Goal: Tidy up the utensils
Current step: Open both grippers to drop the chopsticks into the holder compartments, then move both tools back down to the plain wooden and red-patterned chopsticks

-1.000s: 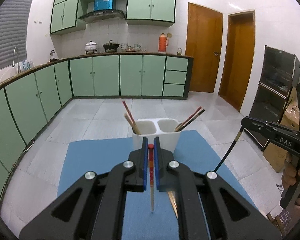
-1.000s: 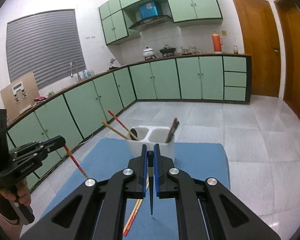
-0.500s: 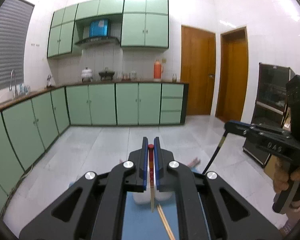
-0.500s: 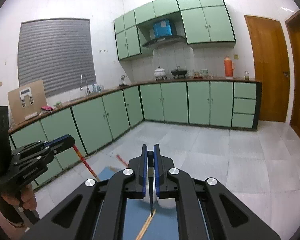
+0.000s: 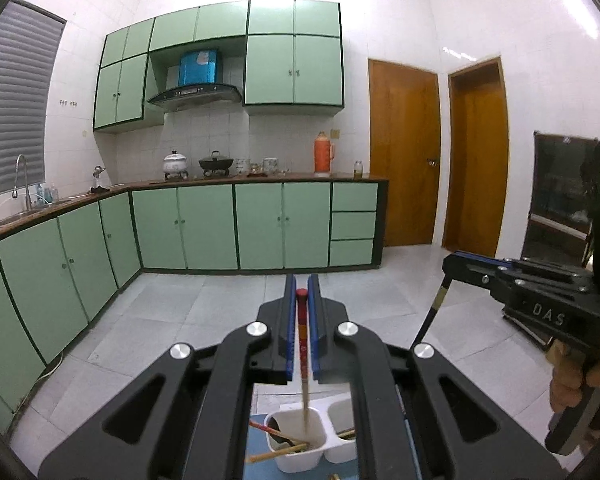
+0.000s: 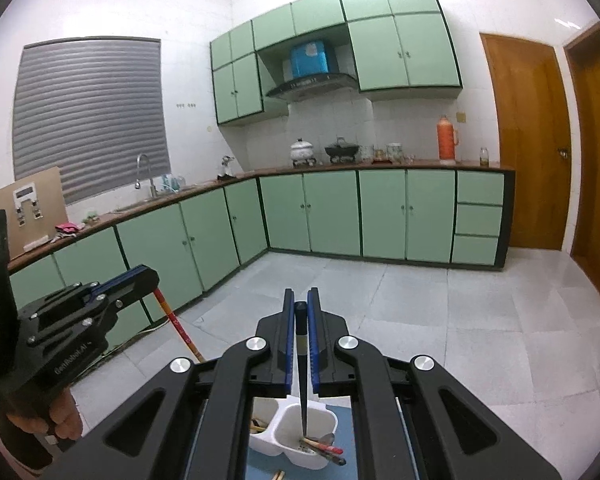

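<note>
My left gripper [image 5: 302, 292] is shut on a red-topped wooden chopstick [image 5: 302, 344]. It hangs with its tip inside the left compartment of the white two-compartment holder [image 5: 300, 458], which holds other chopsticks. My right gripper [image 6: 298, 304] is shut on a black chopstick [image 6: 302, 376]. Its tip points down into the right compartment of the holder [image 6: 288, 450], where chopsticks and a spoon lie. Each gripper shows in the other's view: the right one [image 5: 452, 264] and the left one [image 6: 148, 276].
The holder stands on a blue mat [image 5: 260, 468]; loose chopsticks [image 6: 278, 475] lie on it near the front. Beyond are a grey tiled floor [image 6: 420, 320], green kitchen cabinets [image 5: 204, 228], two wooden doors [image 5: 404, 168] and a dark cabinet [image 5: 560, 200] at the right.
Both grippers have risen and tilted up, and moved over the holder. The holder has dropped to the bottom of both views, and both chopstick tips now point into its compartments.
</note>
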`<state>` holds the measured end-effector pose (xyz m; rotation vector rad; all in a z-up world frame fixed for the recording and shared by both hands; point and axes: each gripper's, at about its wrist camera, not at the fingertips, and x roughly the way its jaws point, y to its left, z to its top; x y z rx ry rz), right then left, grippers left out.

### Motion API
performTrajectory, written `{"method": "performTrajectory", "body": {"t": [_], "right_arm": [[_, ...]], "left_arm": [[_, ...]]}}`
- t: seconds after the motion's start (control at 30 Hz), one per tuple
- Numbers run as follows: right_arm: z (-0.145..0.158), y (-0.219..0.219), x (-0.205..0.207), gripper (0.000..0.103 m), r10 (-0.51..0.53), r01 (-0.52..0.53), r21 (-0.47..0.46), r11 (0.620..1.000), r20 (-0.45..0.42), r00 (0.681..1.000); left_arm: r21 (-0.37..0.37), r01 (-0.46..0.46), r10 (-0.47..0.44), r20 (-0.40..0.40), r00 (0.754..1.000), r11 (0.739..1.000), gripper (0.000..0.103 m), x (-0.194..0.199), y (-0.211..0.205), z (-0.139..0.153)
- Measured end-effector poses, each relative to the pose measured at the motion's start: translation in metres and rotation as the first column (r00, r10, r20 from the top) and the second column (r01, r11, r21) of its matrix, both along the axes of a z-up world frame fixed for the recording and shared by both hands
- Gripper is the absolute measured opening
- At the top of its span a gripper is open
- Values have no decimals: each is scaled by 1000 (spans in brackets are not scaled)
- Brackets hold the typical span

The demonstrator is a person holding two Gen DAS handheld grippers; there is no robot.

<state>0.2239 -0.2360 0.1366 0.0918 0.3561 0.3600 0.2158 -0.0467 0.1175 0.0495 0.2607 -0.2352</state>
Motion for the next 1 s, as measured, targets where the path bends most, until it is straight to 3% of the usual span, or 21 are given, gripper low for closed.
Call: {"method": "performTrajectory", "body": {"t": [0.4, 0.5, 0.57, 0.6, 0.83, 0.93, 1.0], "right_arm": [[-67, 3, 22, 7, 37, -36, 9, 999, -123, 992], [-71, -2, 18, 9, 37, -35, 21, 999, -127, 991], [-71, -6, 13, 20, 25, -22, 25, 999, -122, 992], [-69, -8, 9, 32, 18, -15, 29, 999, -118, 993], [-70, -26, -42, 79, -51, 54, 45, 998, -57, 997], [-80, -30, -72, 94, -84, 86, 51, 995, -41, 996], [-95, -32, -93, 98, -110, 113, 59, 992, -51, 993]], "left_arm": [[22, 0, 3, -146, 989, 1000, 6, 42, 13, -74], [10, -3, 4, -164, 986, 1000, 20, 39, 21, -80], [9, -10, 11, -152, 988, 1000, 38, 31, 26, -79], [6, -14, 15, -139, 990, 1000, 41, 24, 29, -77], [-41, -48, 44, -79, 996, 998, 73, -34, 49, -68], [-38, -60, 57, -61, 996, 997, 88, -66, 51, -75], [-33, -64, 62, -71, 996, 997, 90, -83, 52, -84]]}}
